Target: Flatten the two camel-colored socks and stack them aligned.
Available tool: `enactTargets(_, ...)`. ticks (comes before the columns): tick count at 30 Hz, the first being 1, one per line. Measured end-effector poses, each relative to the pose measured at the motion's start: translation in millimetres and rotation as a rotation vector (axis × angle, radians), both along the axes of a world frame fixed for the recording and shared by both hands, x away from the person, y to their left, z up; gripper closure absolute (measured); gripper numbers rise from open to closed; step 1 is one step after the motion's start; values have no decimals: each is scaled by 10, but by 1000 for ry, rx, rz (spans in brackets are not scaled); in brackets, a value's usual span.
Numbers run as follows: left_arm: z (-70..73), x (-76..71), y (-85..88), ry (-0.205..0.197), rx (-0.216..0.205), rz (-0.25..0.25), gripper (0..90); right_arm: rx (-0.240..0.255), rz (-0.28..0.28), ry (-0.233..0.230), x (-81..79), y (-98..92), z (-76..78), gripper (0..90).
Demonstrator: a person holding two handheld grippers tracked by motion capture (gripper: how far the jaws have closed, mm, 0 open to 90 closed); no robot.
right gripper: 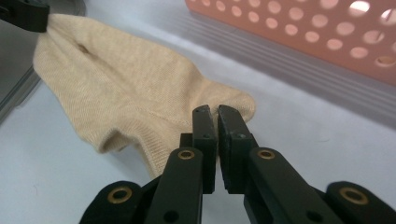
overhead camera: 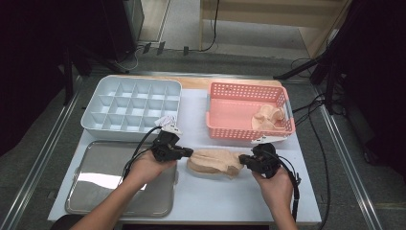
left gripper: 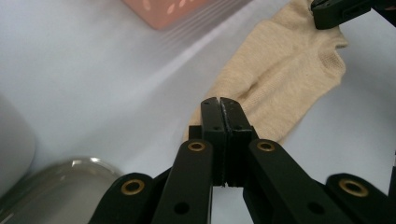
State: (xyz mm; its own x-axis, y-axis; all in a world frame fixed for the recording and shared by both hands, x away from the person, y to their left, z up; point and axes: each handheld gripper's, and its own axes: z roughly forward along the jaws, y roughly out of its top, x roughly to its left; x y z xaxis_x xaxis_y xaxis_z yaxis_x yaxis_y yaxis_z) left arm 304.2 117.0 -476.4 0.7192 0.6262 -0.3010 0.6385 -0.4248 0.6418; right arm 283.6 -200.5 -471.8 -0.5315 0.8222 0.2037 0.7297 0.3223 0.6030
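Note:
A beige sock (overhead camera: 215, 162) hangs stretched between my two grippers just above the white table. My left gripper (overhead camera: 189, 153) is shut on its left end, next to the metal tray. My right gripper (overhead camera: 242, 159) is shut on its right end, in front of the pink basket. In the left gripper view the jaws (left gripper: 219, 101) are pressed together at the sock (left gripper: 285, 70), whose far end the other gripper pinches at top right. In the right gripper view the jaws (right gripper: 217, 109) clamp the edge of the sock (right gripper: 116, 84), a thin slit between them.
A pink perforated basket (overhead camera: 225, 129) at back right holds more beige socks (overhead camera: 268, 117). A white compartment tray (overhead camera: 131, 103) stands at back left. A metal tray (overhead camera: 95, 191) lies at front left under my left forearm. White table top (overhead camera: 230, 196) lies in front of the sock.

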Motion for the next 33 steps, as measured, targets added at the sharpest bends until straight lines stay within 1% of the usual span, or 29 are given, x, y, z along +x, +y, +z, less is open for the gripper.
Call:
enactTargets(3,-36,-42,23,-3,5,6,900,4,8,18,15,11,-46,872)
enactTargets(4,-51,-46,18,-1,2,11,900,3,14,22,17,23,-58,871)
enactTargets(7,-100,-36,-2,8,11,16,900,-10,28,30,20,65,-100,865)
enactTargets(11,-163,-30,1,15,50,11,900,-14,42,58,29,91,-157,853)
enactTargets(13,-199,-26,2,22,50,9,900,-19,50,61,31,99,-175,836)
enactTargets(14,-213,-24,3,19,57,7,898,-24,50,65,34,101,-180,821)
enactTargets(15,-222,-22,3,20,55,12,891,-28,52,64,36,100,-184,810)
enactTargets(16,-223,-20,6,22,50,14,875,-26,52,55,36,95,-183,779)
enactTargets(18,-205,-20,17,12,44,15,840,-17,51,42,36,83,-169,741)
enactTargets(21,-153,-41,28,-5,23,25,798,3,54,1,26,59,-112,732)
enactTargets(23,-116,-62,25,-16,10,26,783,16,48,-18,18,45,-73,749)
enactTargets(25,-85,-85,7,-20,5,16,777,18,48,-20,19,38,-68,761)
enactTargets(27,-73,-108,-23,-28,-4,9,765,12,41,-6,23,38,-80,744)
enactTargets(30,-75,-128,-70,-29,3,0,755,-6,40,-16,30,39,-105,700)
enactTargets(33,-105,-123,-102,-32,19,-7,736,-17,41,-19,38,41,-136,674)
